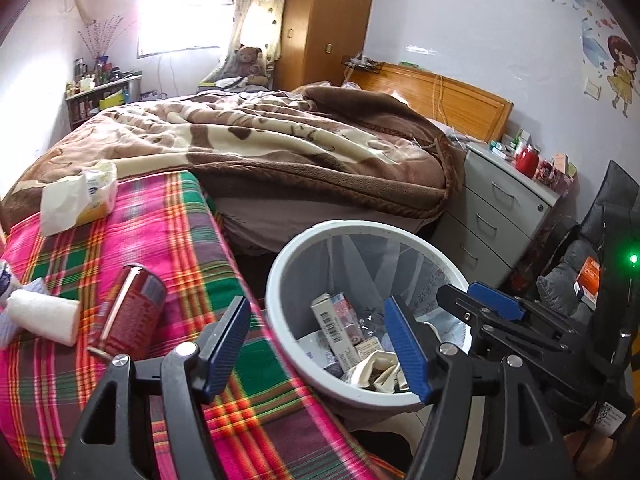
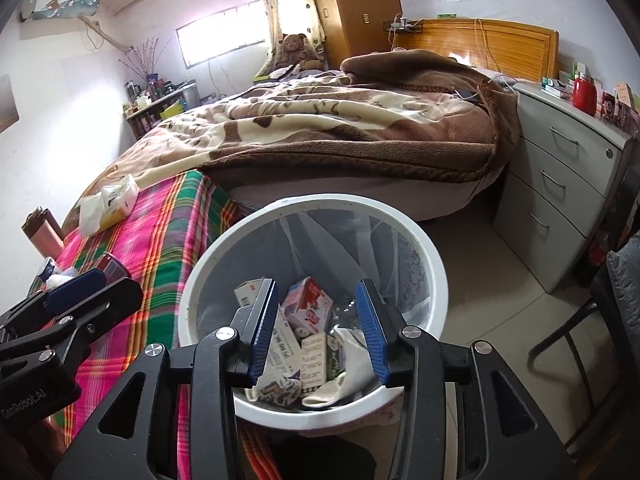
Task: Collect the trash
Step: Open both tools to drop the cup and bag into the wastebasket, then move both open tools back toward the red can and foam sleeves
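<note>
A white trash bin (image 1: 280, 264) with a clear liner stands on the floor beside a table with a pink plaid cloth (image 1: 168, 240); it holds cartons and crumpled paper (image 1: 340, 320). My left gripper (image 1: 320, 340) is open and empty, straddling the table edge and the bin rim. My right gripper (image 2: 318, 328) is open and empty, directly above the bin (image 2: 432, 252) and its trash (image 2: 308, 304). On the cloth lie a red can (image 1: 132, 308) on its side, a white paper roll (image 1: 44, 316) and a tissue pack (image 1: 80, 200). The tissue pack (image 2: 110, 204) also shows in the right wrist view.
A bed with a brown blanket (image 1: 260, 136) is behind the table. A grey drawer unit (image 2: 560, 176) with a red jar (image 2: 584, 88) stands right of the bed. A dark chair (image 2: 616, 300) is at the right. My left gripper's body (image 2: 60, 312) shows over the cloth.
</note>
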Available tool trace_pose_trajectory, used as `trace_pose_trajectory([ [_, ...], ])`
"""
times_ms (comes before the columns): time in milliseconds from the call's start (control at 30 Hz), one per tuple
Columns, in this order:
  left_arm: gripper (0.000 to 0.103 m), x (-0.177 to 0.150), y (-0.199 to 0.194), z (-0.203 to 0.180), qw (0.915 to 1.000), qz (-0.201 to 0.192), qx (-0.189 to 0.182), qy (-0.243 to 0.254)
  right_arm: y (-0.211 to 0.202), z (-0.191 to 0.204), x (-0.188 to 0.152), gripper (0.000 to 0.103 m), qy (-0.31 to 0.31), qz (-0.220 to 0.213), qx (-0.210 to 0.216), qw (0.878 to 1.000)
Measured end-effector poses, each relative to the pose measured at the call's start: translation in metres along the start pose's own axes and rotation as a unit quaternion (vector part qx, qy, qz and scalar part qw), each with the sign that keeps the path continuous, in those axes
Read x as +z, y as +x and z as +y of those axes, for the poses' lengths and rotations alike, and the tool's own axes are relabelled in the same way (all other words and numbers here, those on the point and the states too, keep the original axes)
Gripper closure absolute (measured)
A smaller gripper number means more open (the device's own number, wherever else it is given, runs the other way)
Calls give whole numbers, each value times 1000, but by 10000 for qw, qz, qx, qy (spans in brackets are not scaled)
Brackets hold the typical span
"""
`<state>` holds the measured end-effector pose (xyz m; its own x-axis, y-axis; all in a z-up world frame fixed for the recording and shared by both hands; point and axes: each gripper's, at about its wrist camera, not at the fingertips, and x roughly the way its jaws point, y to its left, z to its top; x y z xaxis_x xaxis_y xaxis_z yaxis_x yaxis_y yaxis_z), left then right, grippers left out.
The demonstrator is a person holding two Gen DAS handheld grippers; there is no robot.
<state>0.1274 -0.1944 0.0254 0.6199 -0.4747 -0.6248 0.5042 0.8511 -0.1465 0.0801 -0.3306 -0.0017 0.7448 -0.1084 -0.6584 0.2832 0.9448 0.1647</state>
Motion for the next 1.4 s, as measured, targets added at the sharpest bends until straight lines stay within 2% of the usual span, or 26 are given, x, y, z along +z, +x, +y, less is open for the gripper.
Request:
trace_pose_trajectory([
  [400,31,-8,-30,47,9986,-202,372,-318,-4,35,-2,60,-187,-30,382,9991],
  [667,30,-18,-49,91,9945,-318,756,-644,1,66,-5,54,-435,38,697,9966],
  [1100,30,-36,-73,163,9837,-333,1367,-1122,13,120,-11,53,-810,251,1102,9903],
  [1400,30,-49,-80,220,9724,-216,1718,-1564,32,157,-13,50,-972,537,1340,9847],
])
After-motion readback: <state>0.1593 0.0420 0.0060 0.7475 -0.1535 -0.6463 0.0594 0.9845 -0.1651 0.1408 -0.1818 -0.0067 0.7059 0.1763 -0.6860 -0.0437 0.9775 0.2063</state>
